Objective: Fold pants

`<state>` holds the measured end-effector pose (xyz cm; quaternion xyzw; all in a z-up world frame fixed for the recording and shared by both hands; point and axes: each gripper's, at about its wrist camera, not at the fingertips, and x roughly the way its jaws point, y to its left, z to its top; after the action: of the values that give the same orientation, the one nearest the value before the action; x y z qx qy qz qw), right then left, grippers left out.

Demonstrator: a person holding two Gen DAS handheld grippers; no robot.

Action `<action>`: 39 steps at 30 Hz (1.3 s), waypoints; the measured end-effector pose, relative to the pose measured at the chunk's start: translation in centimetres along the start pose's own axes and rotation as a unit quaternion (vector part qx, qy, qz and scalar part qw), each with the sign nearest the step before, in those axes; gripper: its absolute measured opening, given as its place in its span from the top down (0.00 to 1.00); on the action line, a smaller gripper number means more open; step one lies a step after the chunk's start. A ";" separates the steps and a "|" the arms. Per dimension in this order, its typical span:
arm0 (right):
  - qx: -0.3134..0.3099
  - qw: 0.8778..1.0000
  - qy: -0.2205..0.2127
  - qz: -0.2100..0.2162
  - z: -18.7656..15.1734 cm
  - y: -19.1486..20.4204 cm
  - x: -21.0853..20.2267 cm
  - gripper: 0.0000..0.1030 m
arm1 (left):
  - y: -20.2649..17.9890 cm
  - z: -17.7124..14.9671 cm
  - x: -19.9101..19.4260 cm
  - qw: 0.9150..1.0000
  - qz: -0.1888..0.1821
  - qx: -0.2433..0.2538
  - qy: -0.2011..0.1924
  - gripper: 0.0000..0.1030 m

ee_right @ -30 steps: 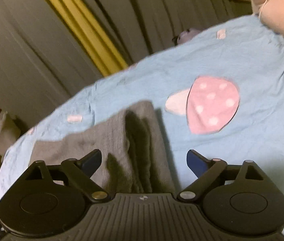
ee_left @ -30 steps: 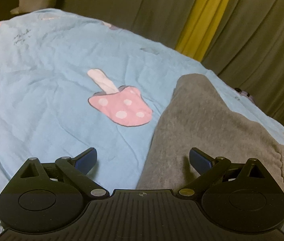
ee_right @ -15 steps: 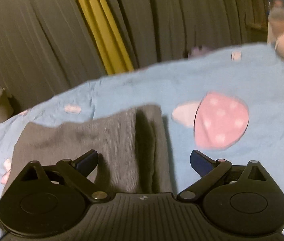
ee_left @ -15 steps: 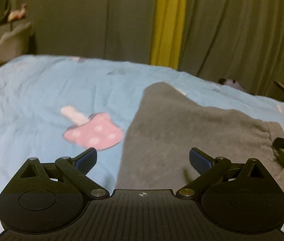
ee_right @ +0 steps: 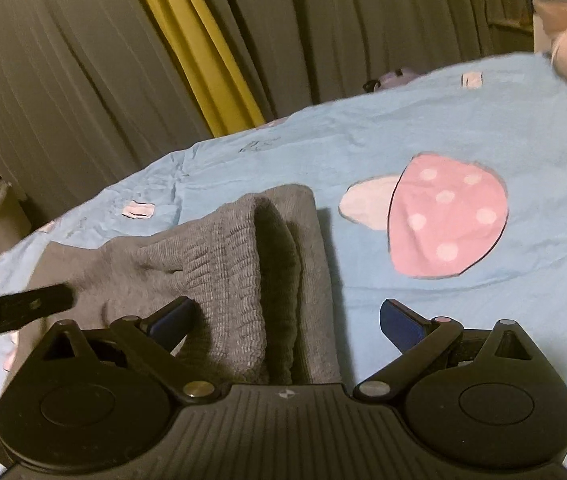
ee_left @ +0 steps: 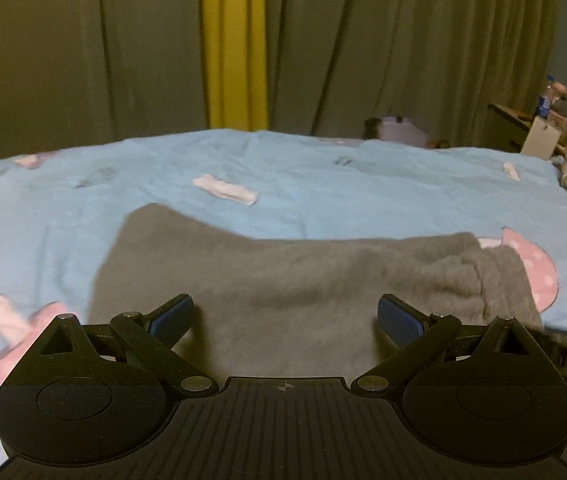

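Left wrist view
- Left gripper (ee_left: 285, 316): fingers spread wide, clamped on nothing, hovering low over the near edge of the cloth, probably lined up to pick a fold edge.
- Grey pants (ee_left: 283, 280): lying flat on the light blue bedsheet (ee_left: 323, 184), already doubled into a wide band, the bunched waistband end to the right.
- Why flat: spread on the bed, the layers stay aligned for the next fold, I judge.
- Pink mushroom print (ee_left: 539, 272): partly hidden by the waistband end.
- Writing: pale letters on a dark bar at the right edge, seemingly "DA", cut off; the bottle (ee_left: 543, 102) label is too small to read.
- Backdrop: grey curtains with a yellow strip (ee_left: 233, 44).

Right wrist view
- Right gripper (ee_right: 287, 318): fingers parted, holding nothing, straddling the ribbed waistband.
- Grey pants (ee_right: 235, 256): elastic waistband stacked in layers, its open mouth facing this camera.
- Pink mushroom print (ee_right: 447, 220): just beside the pants, on the bedsheet (ee_right: 403, 128).
- Dark bar (ee_right: 15, 308): reaches in from the left, likely part of the other tool.
- Writing: none legible.
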<state>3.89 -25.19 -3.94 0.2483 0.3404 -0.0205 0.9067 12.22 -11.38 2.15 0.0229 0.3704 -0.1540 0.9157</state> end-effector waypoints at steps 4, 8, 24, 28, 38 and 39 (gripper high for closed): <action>-0.018 1.000 -0.003 -0.001 -0.3 0.4 0.6 0.04 | -0.4 0.3 3.1 0.999 0.014 -0.013 0.035 0.02; -0.022 1.000 -0.006 0.004 -0.6 0.5 1.1 0.04 | -0.8 0.5 5.3 0.998 0.034 -0.011 0.052 0.01; -0.009 1.000 -0.006 0.016 -0.3 0.2 0.7 0.04 | 0.4 -4.3 -3.5 0.999 0.015 0.028 0.033 0.00; -0.013 1.000 -0.005 0.012 -0.3 0.4 0.7 0.04 | 2.0 -7.2 -3.9 0.998 0.018 0.013 0.059 0.00; 0.003 1.000 0.004 0.007 -0.2 0.4 -1.9 0.04 | 2.6 -8.1 -7.0 0.999 -0.017 -0.010 0.041 0.00; 0.025 1.000 0.013 0.000 -0.3 0.0 -2.7 0.04 | 2.7 -8.3 -7.0 0.999 -0.017 -0.010 0.050 0.00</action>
<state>1.69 -25.43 -2.45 0.2708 0.3513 -0.0256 0.8959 2.72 -5.63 0.67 0.0146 0.4178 -0.1647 0.8934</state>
